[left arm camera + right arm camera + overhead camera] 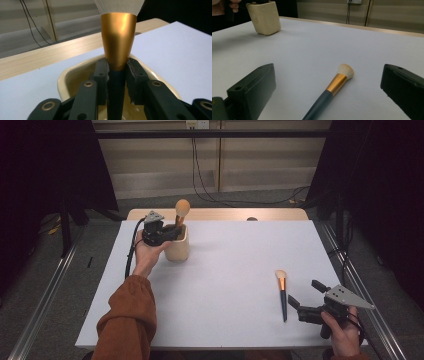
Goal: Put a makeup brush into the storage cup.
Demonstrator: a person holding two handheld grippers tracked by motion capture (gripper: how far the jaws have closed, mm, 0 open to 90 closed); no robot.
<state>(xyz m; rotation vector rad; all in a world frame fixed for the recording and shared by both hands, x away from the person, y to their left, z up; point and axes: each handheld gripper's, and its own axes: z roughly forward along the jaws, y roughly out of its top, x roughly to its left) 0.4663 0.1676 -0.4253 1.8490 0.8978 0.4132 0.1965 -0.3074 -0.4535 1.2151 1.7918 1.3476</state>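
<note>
Two brushes: upright brush [118, 45], tip cropped, perhaps cup-bottomed, in clenched left tongs [117, 72]; right tongs [328, 92] released.

**One brush in the cup, one on the table**

A makeup brush [181, 211] with gold ferrule, dark handle and pale bristles stands upright in a cream cup [178, 249] near the table's far left. A matching second brush [282, 292] lies flat at the near right, bristles pointing away.

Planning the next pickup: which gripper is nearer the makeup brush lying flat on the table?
Right. The right gripper sits just beside the lying makeup brush, jaws open. The left gripper is far off at the cream cup, clamping another brush.
</note>
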